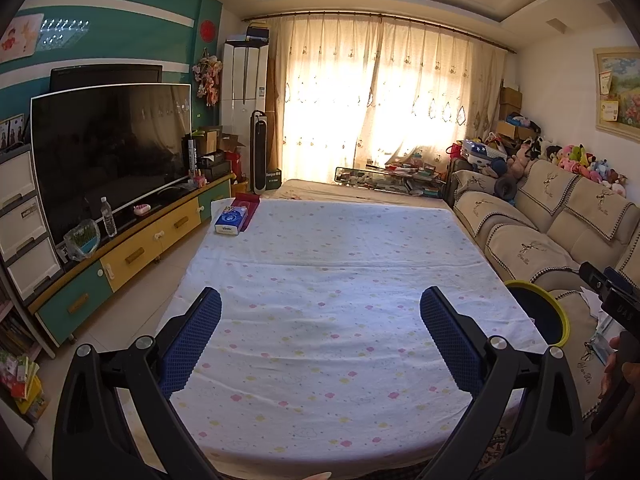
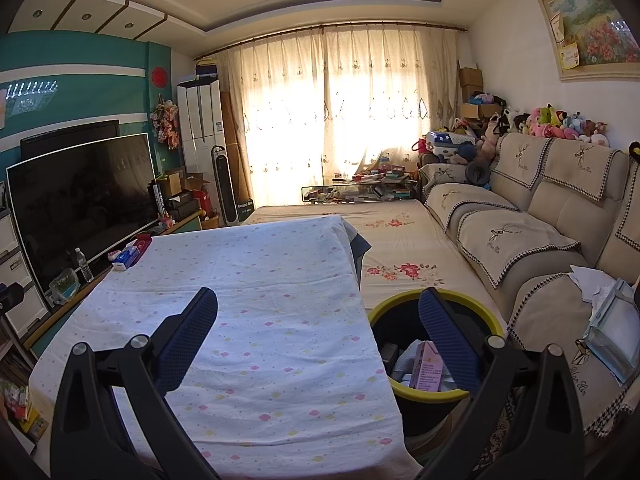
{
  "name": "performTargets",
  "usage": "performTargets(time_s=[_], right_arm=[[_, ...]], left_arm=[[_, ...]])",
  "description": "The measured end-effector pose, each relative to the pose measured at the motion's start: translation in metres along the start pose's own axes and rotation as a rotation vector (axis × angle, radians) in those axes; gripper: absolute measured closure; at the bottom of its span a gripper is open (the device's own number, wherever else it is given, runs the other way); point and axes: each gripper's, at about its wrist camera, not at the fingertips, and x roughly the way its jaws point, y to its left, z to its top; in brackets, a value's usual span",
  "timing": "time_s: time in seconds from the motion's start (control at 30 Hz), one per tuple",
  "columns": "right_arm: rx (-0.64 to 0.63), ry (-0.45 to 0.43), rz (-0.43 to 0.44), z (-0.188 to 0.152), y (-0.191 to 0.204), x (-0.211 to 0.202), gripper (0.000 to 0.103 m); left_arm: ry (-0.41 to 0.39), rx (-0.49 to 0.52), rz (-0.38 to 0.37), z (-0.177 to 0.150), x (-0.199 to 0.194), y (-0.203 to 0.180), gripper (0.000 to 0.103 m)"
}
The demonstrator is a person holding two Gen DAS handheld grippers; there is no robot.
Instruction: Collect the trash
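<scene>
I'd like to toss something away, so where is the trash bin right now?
The trash bin, black with a yellow rim, stands on the floor between the cloth-covered table and the sofa; in the right wrist view it sits low and right of centre, behind the right tool.

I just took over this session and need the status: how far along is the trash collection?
Mostly done, it seems. The bin already holds a pink carton and other waste. Both the left gripper and right gripper are open and empty. The tablecloth carries only a tissue pack and a red item behind it; papers on the sofa may remain.
</scene>
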Motion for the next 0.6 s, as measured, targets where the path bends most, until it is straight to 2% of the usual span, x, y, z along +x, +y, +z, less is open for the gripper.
performTargets(time_s=[0.6], right_arm=[[0.0, 0.003, 0.0, -0.0008, 0.0014, 0.0009, 0.007]], left_arm=[[0.018, -0.005, -0.024, -0.0063, 0.0028, -0.0089, 0.005]])
